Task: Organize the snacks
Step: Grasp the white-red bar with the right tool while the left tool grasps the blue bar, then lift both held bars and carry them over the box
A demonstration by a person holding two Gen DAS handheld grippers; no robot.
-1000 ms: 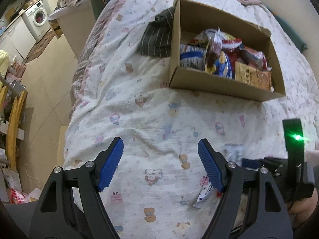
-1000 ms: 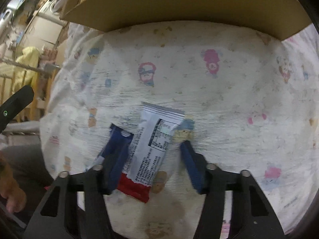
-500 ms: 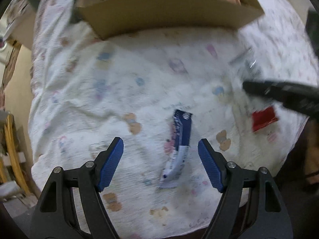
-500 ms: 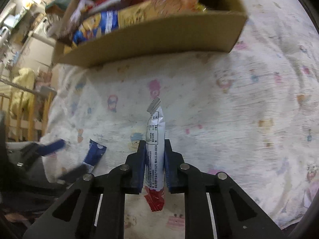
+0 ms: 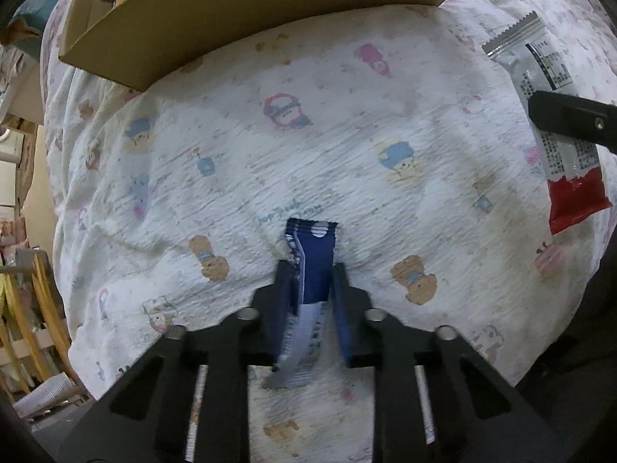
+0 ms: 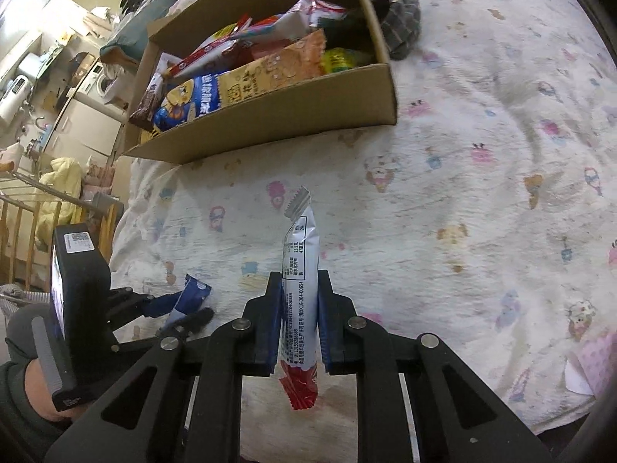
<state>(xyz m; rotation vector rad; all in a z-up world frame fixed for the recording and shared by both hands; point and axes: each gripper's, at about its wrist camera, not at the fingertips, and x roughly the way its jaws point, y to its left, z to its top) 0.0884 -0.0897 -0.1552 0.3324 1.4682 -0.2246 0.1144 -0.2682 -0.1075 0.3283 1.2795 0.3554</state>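
My left gripper (image 5: 311,274) is shut on a dark blue snack packet (image 5: 314,262) down at the bedsheet. The same packet (image 6: 193,297) shows at the left of the right wrist view. My right gripper (image 6: 299,281) is shut on a white and red snack bar wrapper (image 6: 300,270), held upright above the bed. That wrapper (image 5: 555,131) shows at the right edge of the left wrist view. A cardboard box (image 6: 293,112) full of snack bags lies on the bed beyond both grippers, its near wall (image 5: 250,15) close ahead of the left one.
The bed has a white cartoon-print sheet (image 6: 482,200). A dark striped cloth (image 6: 401,19) lies behind the box. The bed edge drops off at the left toward a wooden rail (image 6: 23,223) and room clutter. A piece of white paper (image 6: 578,378) lies at the right.
My left gripper has come down over the blue packet and closed on it. My right gripper, closed on the white and red wrapper half a second ago, has lifted it higher.
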